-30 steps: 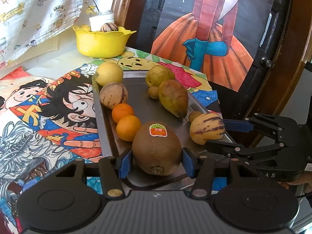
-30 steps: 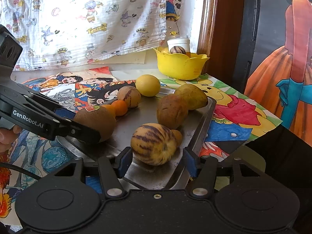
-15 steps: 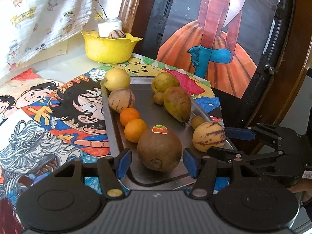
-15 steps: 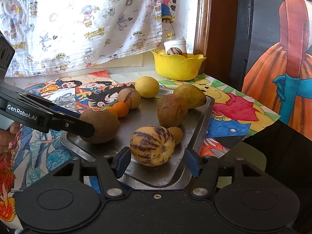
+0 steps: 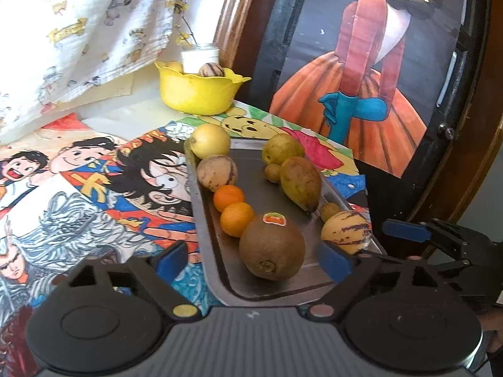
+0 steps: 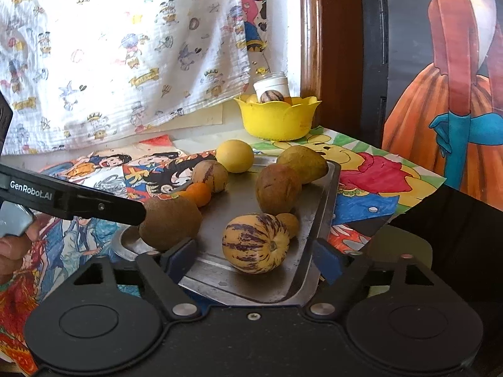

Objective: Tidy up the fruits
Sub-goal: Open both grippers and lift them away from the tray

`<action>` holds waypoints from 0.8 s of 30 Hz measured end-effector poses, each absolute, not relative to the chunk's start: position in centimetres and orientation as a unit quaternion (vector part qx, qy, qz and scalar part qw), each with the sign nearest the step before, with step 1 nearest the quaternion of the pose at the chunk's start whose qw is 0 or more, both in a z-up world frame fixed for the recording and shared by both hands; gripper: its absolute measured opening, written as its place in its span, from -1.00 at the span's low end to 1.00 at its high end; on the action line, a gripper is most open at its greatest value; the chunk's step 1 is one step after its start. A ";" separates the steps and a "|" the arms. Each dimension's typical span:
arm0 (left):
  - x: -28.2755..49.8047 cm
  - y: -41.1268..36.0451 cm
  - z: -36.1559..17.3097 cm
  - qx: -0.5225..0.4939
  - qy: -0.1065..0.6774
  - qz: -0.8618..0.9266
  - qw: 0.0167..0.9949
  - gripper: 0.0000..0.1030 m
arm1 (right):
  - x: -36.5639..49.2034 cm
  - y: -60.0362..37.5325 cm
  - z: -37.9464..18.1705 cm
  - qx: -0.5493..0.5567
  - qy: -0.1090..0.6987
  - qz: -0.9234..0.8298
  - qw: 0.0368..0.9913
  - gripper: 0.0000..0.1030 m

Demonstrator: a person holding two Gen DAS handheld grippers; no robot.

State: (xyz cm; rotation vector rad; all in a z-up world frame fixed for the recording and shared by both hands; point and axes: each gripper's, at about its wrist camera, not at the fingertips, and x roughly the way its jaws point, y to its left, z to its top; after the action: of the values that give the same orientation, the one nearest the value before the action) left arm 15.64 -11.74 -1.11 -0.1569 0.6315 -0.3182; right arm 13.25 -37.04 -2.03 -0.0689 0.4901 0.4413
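Down on the cartoon-printed tablecloth [image 5: 94,188] lay a metal tray [image 5: 276,289] holding the fruit. Along its left side ran a line: a yellow round fruit [image 5: 210,140] at the far corner, then a striped pale fruit [image 5: 217,172], two small oranges [image 5: 232,210] touching each other, and a big brown kiwi [image 5: 272,246] with an orange sticker nearest the camera. On the right side sat a green pear [image 5: 281,150], a brownish pear [image 5: 300,182], two small brown fruits, and a yellow melon with purple stripes [image 6: 255,243] near the tray's front right corner.

The left gripper [image 5: 253,259] stood with its blue-padded jaws wide apart, either side of the kiwi and clear of it. The right gripper [image 6: 254,257] was likewise spread wide, its jaws flanking the striped melon without touching.

Beyond the tray a yellow bowl [image 6: 278,122] held another striped fruit, a white jar [image 6: 271,84] behind it, under a printed curtain [image 6: 125,47]
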 end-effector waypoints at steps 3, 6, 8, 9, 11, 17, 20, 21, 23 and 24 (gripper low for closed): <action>15.3 -11.4 -0.9 -0.076 0.303 -0.146 0.939 0.94 | 12.9 -37.1 -1.9 -0.026 0.239 0.212 0.947 0.73; 15.0 -11.1 -0.6 -0.077 0.297 -0.138 0.942 0.99 | 12.7 -37.1 -1.8 -0.020 0.238 0.208 0.949 0.78; 14.8 -10.8 -0.5 -0.079 0.295 -0.128 0.944 0.99 | 12.5 -37.0 -1.6 -0.018 0.237 0.207 0.949 0.82; 14.7 -10.7 -0.4 -0.081 0.294 -0.124 0.944 0.99 | 12.4 -37.0 -1.6 -0.016 0.236 0.206 0.950 0.85; 14.6 -10.5 -0.3 -0.084 0.294 -0.114 0.945 0.99 | 12.1 -36.9 -1.4 -0.011 0.232 0.206 0.950 0.89; 14.1 -9.7 -0.2 -0.090 0.290 -0.093 0.948 0.99 | 11.2 -36.6 -1.1 0.000 0.223 0.201 0.954 0.97; 13.9 -9.5 -0.2 -0.090 0.288 -0.086 0.949 0.99 | 10.9 -36.4 -1.0 0.007 0.219 0.197 0.956 0.99; 13.8 -9.4 -0.2 -0.090 0.287 -0.083 0.950 0.99 | 10.8 -36.4 -1.0 0.010 0.218 0.194 0.956 0.99; 13.7 -9.2 -0.2 -0.090 0.284 -0.080 0.951 0.99 | 10.7 -36.3 -0.9 0.011 0.216 0.188 0.958 0.99; 13.6 -9.1 -0.1 -0.090 0.282 -0.077 0.952 0.99 | 10.6 -36.2 -0.9 0.011 0.215 0.186 0.959 0.99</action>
State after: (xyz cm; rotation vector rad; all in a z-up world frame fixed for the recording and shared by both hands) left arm 13.58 -9.11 -0.13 -0.1839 0.5723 -0.1568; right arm 10.55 -36.24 -0.91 0.0226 0.4360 0.3764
